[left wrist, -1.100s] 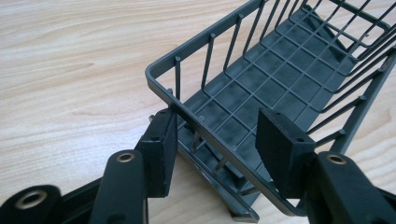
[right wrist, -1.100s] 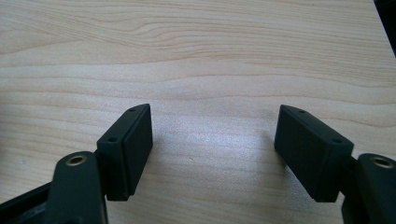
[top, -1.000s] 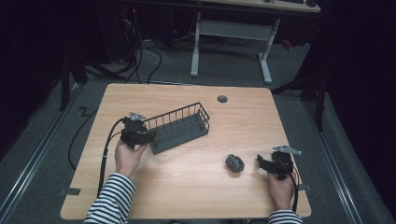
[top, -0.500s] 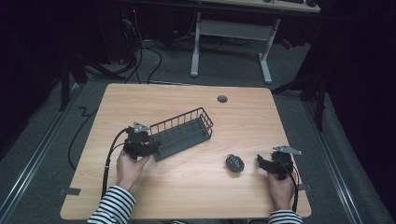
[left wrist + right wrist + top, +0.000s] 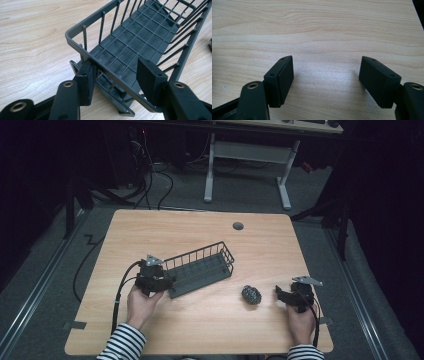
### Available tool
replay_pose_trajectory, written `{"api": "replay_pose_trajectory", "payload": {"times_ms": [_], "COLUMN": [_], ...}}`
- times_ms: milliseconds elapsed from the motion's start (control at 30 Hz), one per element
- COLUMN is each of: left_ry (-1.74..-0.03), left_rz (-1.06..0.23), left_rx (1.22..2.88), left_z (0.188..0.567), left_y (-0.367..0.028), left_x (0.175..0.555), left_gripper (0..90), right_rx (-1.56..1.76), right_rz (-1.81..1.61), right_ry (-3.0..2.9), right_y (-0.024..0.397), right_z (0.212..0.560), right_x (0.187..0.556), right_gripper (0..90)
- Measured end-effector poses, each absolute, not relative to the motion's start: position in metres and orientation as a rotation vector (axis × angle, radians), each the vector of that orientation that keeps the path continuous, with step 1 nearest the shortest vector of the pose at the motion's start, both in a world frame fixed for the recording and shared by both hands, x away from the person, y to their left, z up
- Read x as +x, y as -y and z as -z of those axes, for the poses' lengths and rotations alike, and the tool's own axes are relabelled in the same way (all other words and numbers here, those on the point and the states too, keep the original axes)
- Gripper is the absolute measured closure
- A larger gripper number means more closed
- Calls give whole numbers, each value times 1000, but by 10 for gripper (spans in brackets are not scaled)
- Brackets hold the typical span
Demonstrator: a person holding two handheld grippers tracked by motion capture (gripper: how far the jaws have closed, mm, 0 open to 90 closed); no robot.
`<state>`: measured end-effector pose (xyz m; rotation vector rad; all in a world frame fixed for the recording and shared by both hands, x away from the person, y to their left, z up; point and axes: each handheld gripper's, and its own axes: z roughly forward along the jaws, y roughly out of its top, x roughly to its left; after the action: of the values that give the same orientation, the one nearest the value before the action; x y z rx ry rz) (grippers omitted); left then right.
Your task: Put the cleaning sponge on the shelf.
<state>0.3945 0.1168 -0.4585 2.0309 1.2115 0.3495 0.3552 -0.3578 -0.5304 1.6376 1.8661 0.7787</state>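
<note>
While the left gripper (image 5: 117, 77) holds the basket (image 5: 200, 270): we judge the step in hand to be dragging it across the table (image 5: 190, 230), so we want a low, level pull that lets the base slide flat and does not tip.
Left grip: its jaws are clamped across the basket's near short end, one pad outside the end wall and the other inside above the floor grid.
Grip risk: we think the thin bars could twist between the pads, so a slow, straight pull suits best.
Basket: it lies slantwise near the middle of the table, upright, with nothing in it.
Right gripper (image 5: 327, 80): its jaws stand wide apart and empty, resting low over bare wood.
Dark ball (image 5: 252, 294): it lies on the table between the basket and the right gripper, touching neither.
</note>
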Motion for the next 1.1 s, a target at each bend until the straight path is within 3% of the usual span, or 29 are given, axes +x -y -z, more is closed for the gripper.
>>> {"api": "replay_pose_trajectory", "payload": {"times_ms": [367, 667, 1100], "left_ry": [-1229, -1242, -1238], "left_rz": [-354, -362, -415], "left_rx": [2027, 1982, 1899], "left_z": [457, 449, 436], "left_y": [-117, -124, -147], "left_x": [395, 393, 384], "left_gripper": [421, 311, 272], "right_rx": [1638, 1638, 1638], "right_rz": [-778, -776, -777], "right_ry": [-1866, -1868, -1867], "right_y": [358, 358, 358], "right_z": [530, 530, 530], "right_x": [355, 355, 355], "right_gripper": [278, 278, 278]}}
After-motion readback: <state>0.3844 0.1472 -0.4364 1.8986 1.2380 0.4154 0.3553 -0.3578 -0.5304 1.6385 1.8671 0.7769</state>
